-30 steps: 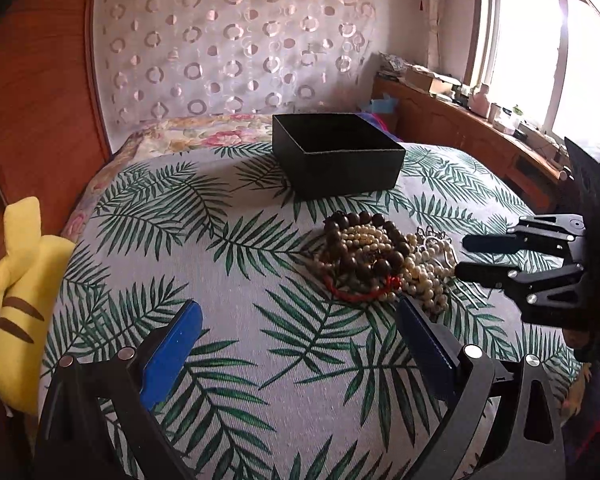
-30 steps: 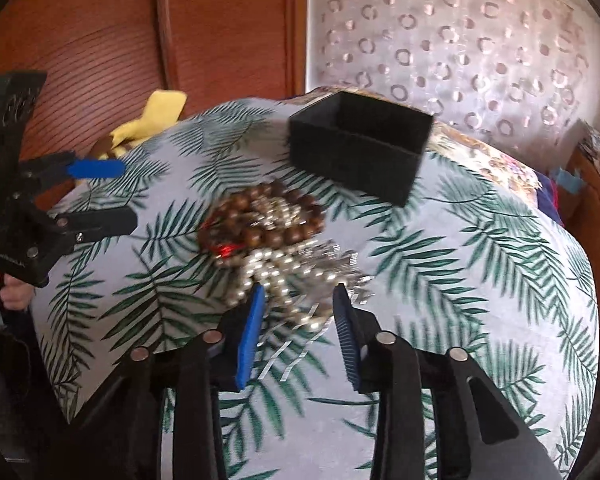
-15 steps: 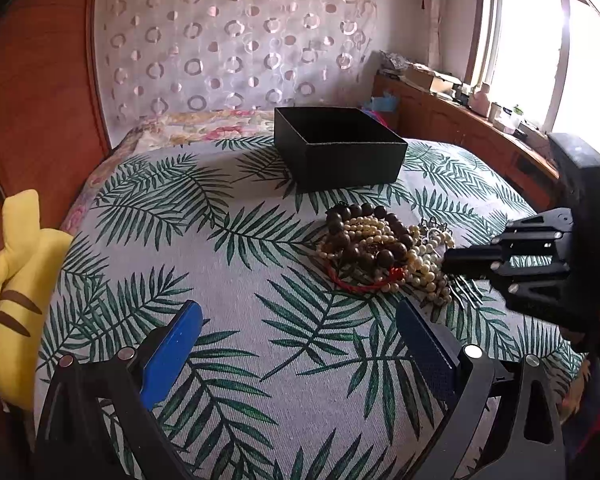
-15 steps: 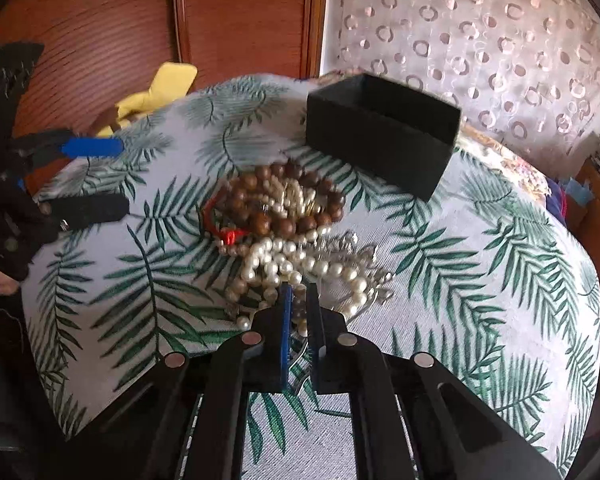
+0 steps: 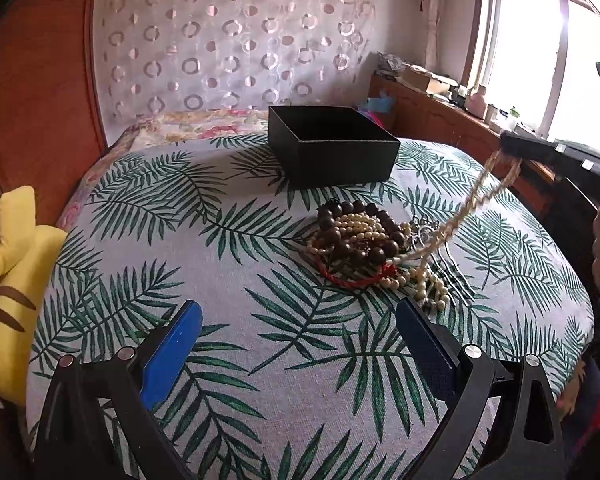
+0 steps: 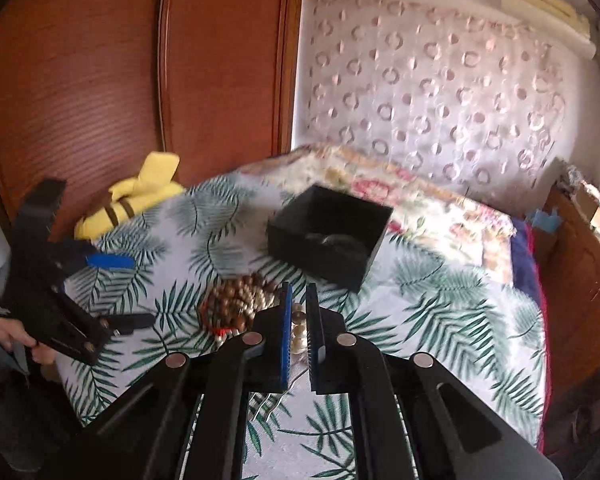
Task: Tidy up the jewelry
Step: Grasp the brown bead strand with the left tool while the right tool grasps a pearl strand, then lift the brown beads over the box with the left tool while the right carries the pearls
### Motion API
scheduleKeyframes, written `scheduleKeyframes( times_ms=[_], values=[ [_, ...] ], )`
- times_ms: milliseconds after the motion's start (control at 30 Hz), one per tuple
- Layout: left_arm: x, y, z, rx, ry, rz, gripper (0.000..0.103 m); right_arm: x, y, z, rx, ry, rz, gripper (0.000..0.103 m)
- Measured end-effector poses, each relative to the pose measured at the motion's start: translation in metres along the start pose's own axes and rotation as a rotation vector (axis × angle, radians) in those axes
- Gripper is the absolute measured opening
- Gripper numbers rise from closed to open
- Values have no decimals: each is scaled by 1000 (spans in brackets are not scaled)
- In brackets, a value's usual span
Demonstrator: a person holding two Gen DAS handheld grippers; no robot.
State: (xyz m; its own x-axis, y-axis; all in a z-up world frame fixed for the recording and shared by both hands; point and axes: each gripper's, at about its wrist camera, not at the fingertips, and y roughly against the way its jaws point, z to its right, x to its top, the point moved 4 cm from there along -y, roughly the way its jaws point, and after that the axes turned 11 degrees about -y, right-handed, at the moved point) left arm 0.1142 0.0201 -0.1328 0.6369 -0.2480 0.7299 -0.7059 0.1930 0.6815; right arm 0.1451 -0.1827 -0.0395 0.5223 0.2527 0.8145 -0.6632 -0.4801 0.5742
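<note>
A pearl strand [image 5: 470, 204] is pinched tight in the right claw [image 6: 297, 320], pulled up from the jewelry pile [image 5: 364, 246] just below it, its tail left trailing in the heap. The left claw [image 5: 296, 344] is held wide open with nothing in it, pile just ahead. A black box [image 5: 332, 144] is parked beyond the pile on the leaf-print cloth [image 5: 180, 216].

Jewelry pile [image 5: 374, 246] before black box [image 5: 332, 146], bare cloth [image 5: 172, 232] leftward

Leaf-print bed [image 5: 228, 360]: black box [image 5: 332, 148], jewelry pile [image 5: 364, 248].
</note>
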Motion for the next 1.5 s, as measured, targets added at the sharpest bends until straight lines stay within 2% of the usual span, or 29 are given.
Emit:
scheduleKeyframes(
  times_ms=[167, 200, 267, 333, 367, 500, 600, 667, 900, 967, 1033, 1067, 1100, 1233, 1500],
  values=[
    [6, -4, 3, -16, -8, 3, 94, 14, 23, 6, -19, -10, 67, 7],
    [8, -4, 3, -18, -9, 4, 94, 15, 26, 7, -22, -12, 76, 0],
    [15, -7, 4, -39, -10, 13, 94, 18, 31, 10, -30, -12, 92, 0],
    [20, -11, 5, -60, -17, 14, 93, 19, 32, 11, -29, -15, 93, 0],
    [25, -14, 6, -72, -24, 11, 89, 18, 30, 12, -36, -11, 86, 0],
    [36, -30, 8, -80, -37, -17, 82, 8, 15, 14, -46, -3, 27, 0],
    [39, -41, 9, -98, -45, -36, 67, -9, 2, 21, -56, -15, -29, 0],
    [41, -53, 8, -123, -45, -68, 50, -22, -6, 25, -60, -22, -66, 0],
    [52, -83, -2, -194, 9, -131, 30, -57, -22, 30, -70, -69, -136, 1],
    [53, -92, -5, -230, 36, -149, 29, -66, -24, 29, -68, -75, -149, 4],
    [54, -95, -8, -261, 67, -152, 25, -73, -24, 30, -62, -88, -156, 27],
    [54, -95, -8, -281, 78, -153, 16, -77, -25, 30, -57, -96, -161, 32],
    [54, -94, -8, -295, 82, -150, 13, -79, -25, 30, -54, -102, -165, 33],
    [58, -86, -2, -277, 46, -131, 12, -88, -29, 29, -40, -98, -204, 34],
    [85, -48, 11, -185, -39, -28, 12, -94, -44, 30, -46, -101, -261, 38]
  ],
)
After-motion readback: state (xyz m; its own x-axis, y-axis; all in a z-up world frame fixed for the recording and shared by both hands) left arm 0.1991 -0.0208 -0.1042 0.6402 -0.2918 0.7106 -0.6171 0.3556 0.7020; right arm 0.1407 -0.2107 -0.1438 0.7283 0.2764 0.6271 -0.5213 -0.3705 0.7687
